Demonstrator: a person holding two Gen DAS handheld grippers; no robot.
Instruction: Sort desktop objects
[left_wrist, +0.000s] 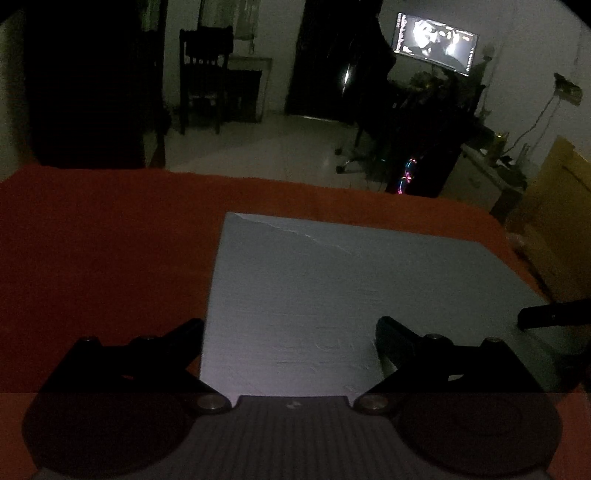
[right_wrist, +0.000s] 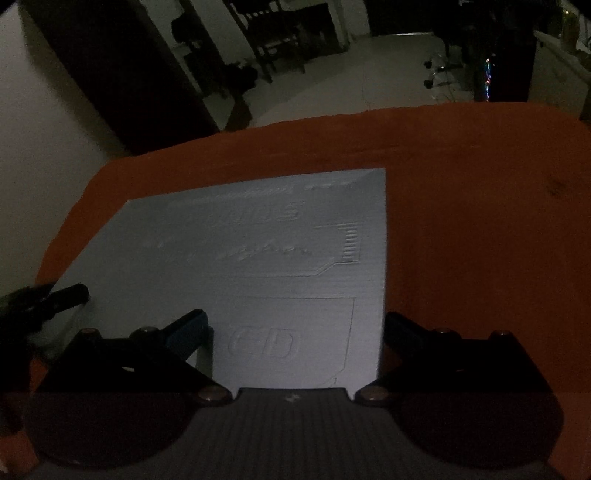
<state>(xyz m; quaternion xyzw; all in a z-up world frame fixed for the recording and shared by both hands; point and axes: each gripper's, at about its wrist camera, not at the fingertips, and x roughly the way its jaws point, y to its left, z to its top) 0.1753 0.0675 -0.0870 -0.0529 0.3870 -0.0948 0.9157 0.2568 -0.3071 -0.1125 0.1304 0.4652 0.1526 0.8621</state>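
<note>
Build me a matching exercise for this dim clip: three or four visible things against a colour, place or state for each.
Things:
1. Table cover
2. Embossed board
3. Monitor
4. Left tongs

Descriptions:
A. Lit up, far right of the room
B. Orange-red
C. Open, with nothing between them
D. Pale grey, lying flat on the table

Pairs: 1-B, 2-D, 3-A, 4-C
</note>
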